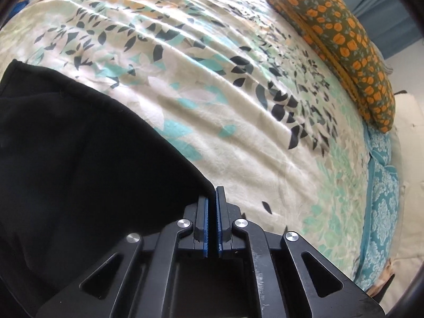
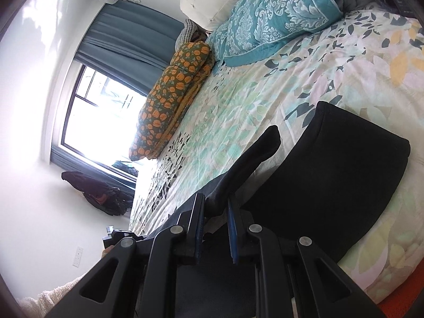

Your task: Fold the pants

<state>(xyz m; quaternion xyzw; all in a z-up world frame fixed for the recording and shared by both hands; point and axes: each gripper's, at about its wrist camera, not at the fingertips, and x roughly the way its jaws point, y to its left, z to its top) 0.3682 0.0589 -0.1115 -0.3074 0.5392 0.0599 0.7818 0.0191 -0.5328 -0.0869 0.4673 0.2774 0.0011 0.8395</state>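
Observation:
The black pants point(image 1: 69, 164) lie on the leaf-print bedspread point(image 1: 212, 92) and fill the lower left of the left wrist view. My left gripper point(image 1: 212, 193) is shut on their edge at the fabric's corner. In the right wrist view the pants point(image 2: 339, 175) lie partly folded on the bed, and a raised strip of black fabric point(image 2: 254, 159) runs into my right gripper point(image 2: 216, 206). The right jaws stand a little apart with that fabric pinched between them.
A folded olive blanket with orange flowers point(image 1: 341, 42) lies along the bed's far side; it also shows in the right wrist view point(image 2: 169, 98). A teal patterned pillow point(image 2: 265, 18) sits at the headboard. A window point(image 2: 100, 111) and dark clothes point(image 2: 98, 193) are beyond the bed.

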